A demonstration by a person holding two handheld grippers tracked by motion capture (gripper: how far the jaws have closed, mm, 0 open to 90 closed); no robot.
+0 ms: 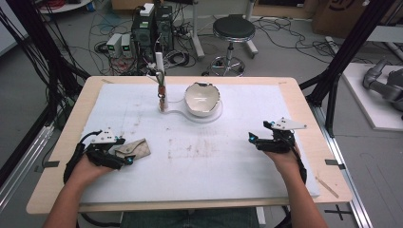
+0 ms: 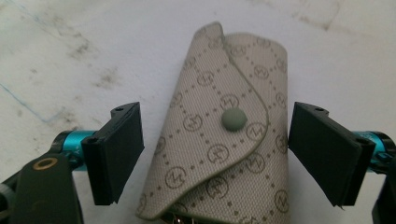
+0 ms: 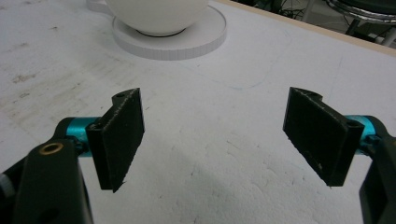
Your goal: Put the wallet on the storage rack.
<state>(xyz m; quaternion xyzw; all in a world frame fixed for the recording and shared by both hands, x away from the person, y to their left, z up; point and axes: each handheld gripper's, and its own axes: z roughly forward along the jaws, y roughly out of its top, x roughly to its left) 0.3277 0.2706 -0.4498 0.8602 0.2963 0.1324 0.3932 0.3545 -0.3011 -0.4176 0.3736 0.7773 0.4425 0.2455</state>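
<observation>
One pouch (image 2: 224, 140) lies between the wide-open left gripper (image 2: 217, 154) jaws — untouched; right gripper (image 3: 215, 140) wide open, empty.

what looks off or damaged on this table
The white bowl on its round stand has a jagged, uneven rim, as if chipped. The white mat is stained with brownish smudges. The pouch looks intact, snapped shut.

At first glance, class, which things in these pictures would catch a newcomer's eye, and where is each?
The beige patterned fabric pouch with a snap button lies near the table's left edge, between the open jaws of the left gripper, which do not touch it. A broken white ceramic bowl sits on a round white base at the far middle. The right gripper, open, hovers over the white mat.
</observation>
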